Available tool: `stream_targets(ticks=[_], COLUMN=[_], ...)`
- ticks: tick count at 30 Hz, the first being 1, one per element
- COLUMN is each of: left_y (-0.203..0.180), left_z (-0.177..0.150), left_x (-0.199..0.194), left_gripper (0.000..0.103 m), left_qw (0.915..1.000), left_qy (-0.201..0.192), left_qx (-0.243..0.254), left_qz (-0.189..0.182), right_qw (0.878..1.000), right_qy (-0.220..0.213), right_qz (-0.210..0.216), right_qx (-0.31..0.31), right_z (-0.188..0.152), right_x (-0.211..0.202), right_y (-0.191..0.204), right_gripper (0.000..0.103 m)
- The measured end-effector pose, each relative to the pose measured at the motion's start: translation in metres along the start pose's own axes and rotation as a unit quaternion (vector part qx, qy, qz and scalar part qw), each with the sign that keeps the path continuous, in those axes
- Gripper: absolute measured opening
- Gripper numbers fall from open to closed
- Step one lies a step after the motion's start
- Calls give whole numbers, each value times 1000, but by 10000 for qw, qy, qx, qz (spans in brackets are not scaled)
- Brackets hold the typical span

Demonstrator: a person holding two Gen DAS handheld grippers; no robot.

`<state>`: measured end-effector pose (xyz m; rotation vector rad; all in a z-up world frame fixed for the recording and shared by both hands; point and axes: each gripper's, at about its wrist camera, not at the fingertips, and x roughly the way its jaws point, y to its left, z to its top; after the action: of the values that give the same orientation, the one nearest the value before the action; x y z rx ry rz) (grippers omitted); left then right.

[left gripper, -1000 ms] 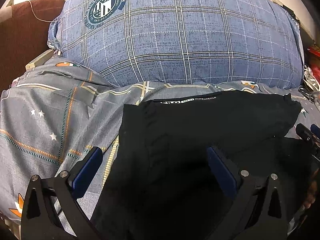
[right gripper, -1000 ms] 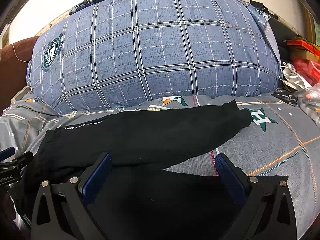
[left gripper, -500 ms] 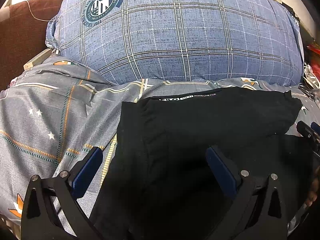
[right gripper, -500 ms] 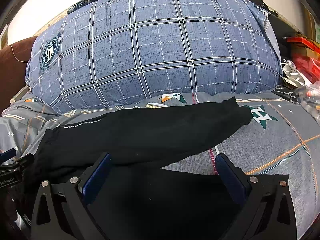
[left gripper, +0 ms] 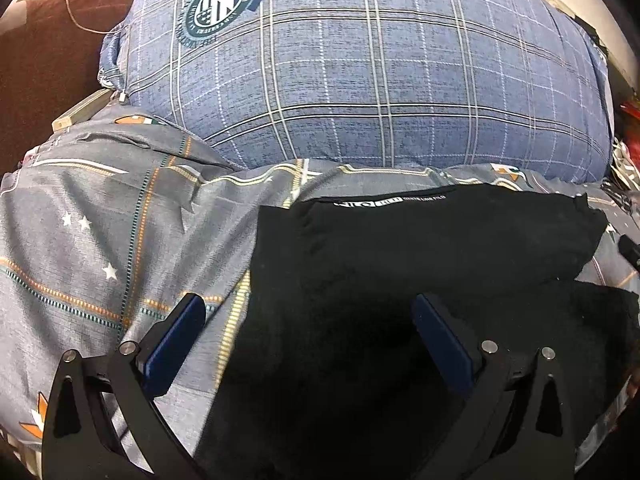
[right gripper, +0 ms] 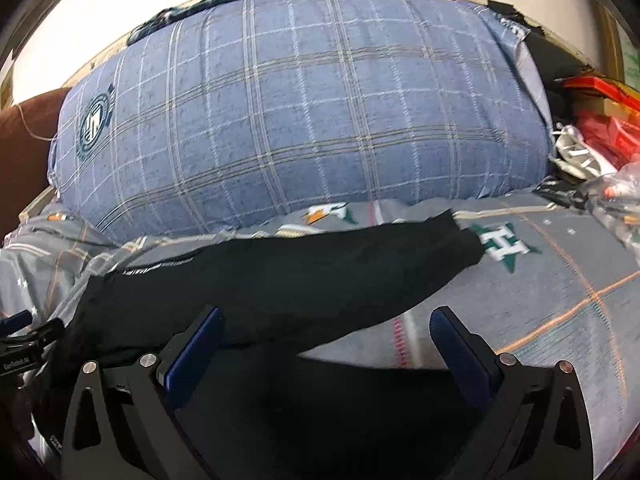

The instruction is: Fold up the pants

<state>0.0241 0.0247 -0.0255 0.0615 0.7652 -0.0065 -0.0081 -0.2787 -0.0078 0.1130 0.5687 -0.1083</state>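
**Black pants spread below the big pillow**

A blue checked pillow (left gripper: 372,80) fills the head of the grey bedsheet (left gripper: 100,240). Just in front of the pillow lie the black pants (left gripper: 400,280), partly folded. Nearer than the pillow, the left gripper (left gripper: 308,336) and right gripper (right gripper: 326,344) both hang spread wide, grasping nothing.

Black pants (left gripper: 420,264), blue plaid pillow (left gripper: 360,80) (crest-printed).
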Motion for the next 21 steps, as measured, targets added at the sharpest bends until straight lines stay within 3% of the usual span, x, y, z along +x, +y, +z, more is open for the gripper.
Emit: stream_targets(ticks=[4,9,14,19,21], left_y=[11,46,66,74,75], left_z=[13,49,83,84,86], left_x=[8,22,61,102,116], left_gripper=[103,103,103,101,92], left_qw=[10000,9985,9947,9898,9877], left_qy=[28,141,540,905,1044], left_qx=[10,-523,-814,-1098,-1139], left_qz=[57,48,315,38,-237], right_qw=[9998,9980,9947,9876,9852], right_qy=[-97,-82,376,783,992], right_qz=[-181,-51,-105,23,2], right_qx=[-62,625,952,1361,1399], right_z=[15,58,93,95,95], right_x=[2,28,88,142,158], right_y=[-30,-89,-128,-147,-149], right_gripper=[103,103,102,96,83])
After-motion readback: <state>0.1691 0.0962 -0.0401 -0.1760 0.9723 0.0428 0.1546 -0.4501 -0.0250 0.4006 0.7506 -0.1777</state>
